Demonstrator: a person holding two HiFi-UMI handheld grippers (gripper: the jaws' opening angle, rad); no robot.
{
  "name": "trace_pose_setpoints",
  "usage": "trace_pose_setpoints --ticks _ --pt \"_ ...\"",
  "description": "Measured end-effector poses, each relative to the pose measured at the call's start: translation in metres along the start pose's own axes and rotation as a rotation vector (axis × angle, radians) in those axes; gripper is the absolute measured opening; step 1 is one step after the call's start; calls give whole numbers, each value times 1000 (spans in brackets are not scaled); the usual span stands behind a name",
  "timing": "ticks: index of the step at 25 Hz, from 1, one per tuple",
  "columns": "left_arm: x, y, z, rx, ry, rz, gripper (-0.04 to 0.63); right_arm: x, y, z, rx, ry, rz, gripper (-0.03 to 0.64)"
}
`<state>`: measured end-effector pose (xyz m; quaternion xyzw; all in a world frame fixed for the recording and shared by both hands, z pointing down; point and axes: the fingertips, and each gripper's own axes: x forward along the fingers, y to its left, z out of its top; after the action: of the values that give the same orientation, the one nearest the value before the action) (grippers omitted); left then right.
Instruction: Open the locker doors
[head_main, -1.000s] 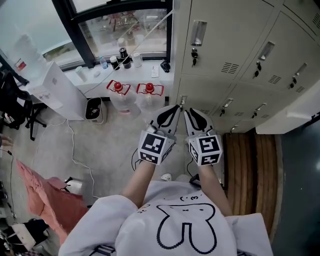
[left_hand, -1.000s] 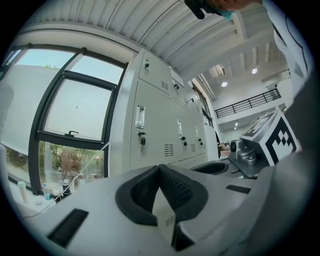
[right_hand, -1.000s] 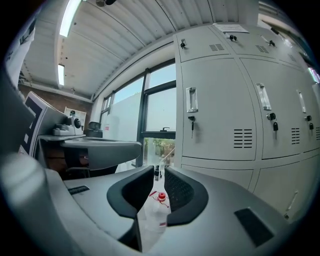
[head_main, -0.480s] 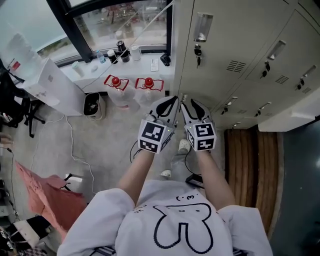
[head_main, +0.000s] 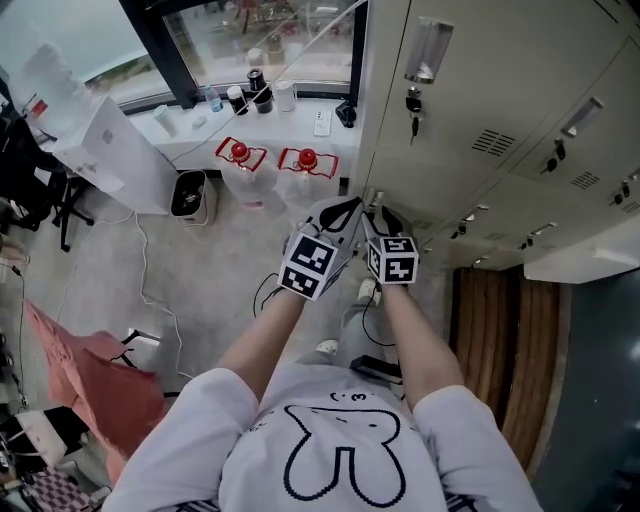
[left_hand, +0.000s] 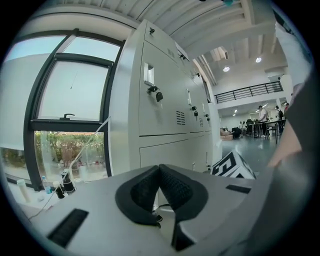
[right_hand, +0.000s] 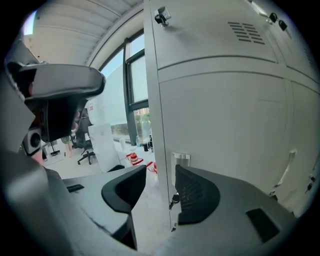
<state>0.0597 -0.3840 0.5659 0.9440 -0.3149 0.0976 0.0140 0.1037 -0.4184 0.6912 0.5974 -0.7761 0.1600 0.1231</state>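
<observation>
Grey locker door handle (right_hand: 181, 159) stands between the right gripper's (right_hand: 160, 169) jaws, which have just been opening wide.

Under the dark-framed window (head_main: 190, 45) runs a white counter (head_main: 195, 140) carrying two black cups (head_main: 258, 95), a white cup (head_main: 286, 95), a small bottle (head_main: 213, 99) and a white remote (head_main: 322, 122). On the grey floor (head_main: 220, 270) just below it stand two clear water jugs, each with a red cap and handle (head_main: 239, 152) (head_main: 307, 159), side by side. A black bin (head_main: 189, 194) sits left of them, beside a tilted white box (head_main: 110, 155). A white cable (head_main: 150, 295) trails across the floor towards a pink cloth (head_main: 95, 385). A black chair (head_main: 55, 215) stands at the far left. A strip of wooden boards (head_main: 490, 330) lies on the right
</observation>
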Motion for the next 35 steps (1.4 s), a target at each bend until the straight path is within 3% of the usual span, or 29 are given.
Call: trace_pose_setpoints --ticks 4,10,18,28,35 --pt "-1 5 -8 -23 4 15 4 22 -11 -17 22 22 -14 161" --pt "-8 14 -5 -22 -15 40 3 49 -17 -24 -36 37 -33 161" --pt "-8 15 -5 -2 -23 40 4 65 -16 -9 -30 -18 -45 163" --pt "-9 8 -5 -30 -26 33 4 43 -5 -18 -8 -6 -29 163" --pt "-12 -2 -9 -50 -16 23 3 9 3 -36 -56 36 -3 163"
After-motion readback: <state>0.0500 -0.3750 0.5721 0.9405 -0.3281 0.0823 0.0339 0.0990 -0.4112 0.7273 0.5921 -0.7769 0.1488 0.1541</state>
